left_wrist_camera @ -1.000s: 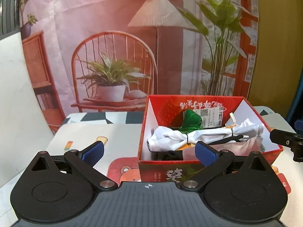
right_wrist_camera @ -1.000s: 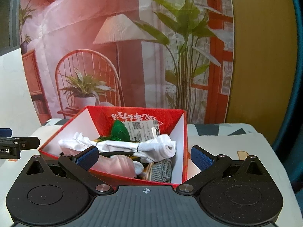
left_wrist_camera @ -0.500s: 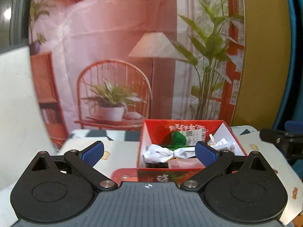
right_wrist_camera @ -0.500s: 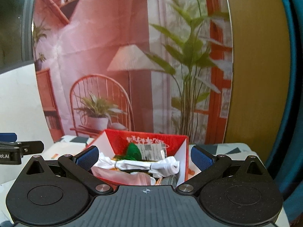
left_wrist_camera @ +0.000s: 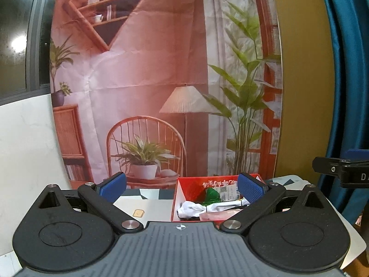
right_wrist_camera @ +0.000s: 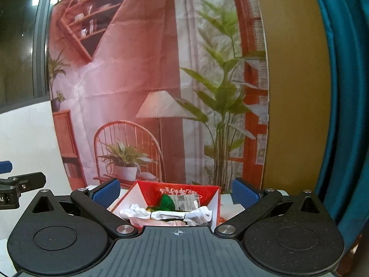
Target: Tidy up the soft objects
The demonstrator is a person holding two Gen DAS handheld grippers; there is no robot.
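Note:
A red cardboard box (left_wrist_camera: 175, 204) (right_wrist_camera: 214, 205) stands on the table, filled with soft things: a white rolled cloth (left_wrist_camera: 196, 209) (right_wrist_camera: 161, 214), a green item (left_wrist_camera: 212, 194) (right_wrist_camera: 168, 202) and a pink cloth (left_wrist_camera: 219, 215) (right_wrist_camera: 161, 223). My left gripper (left_wrist_camera: 182, 188) is open and empty, held back from the box and above it. My right gripper (right_wrist_camera: 175, 191) is open and empty, also back from the box. Each gripper shows at the edge of the other's view: right (left_wrist_camera: 341, 170), left (right_wrist_camera: 20, 182).
A printed backdrop (left_wrist_camera: 150, 80) of a chair, lamp and plants hangs behind the table. A white board (left_wrist_camera: 25, 150) stands at the left, a blue curtain (left_wrist_camera: 346, 69) at the right. The table mat (left_wrist_camera: 143, 205) carries cartoon prints.
Both grippers have pulled back and risen away from the box, which now looks smaller and lower in both views. Both stayed open and empty.

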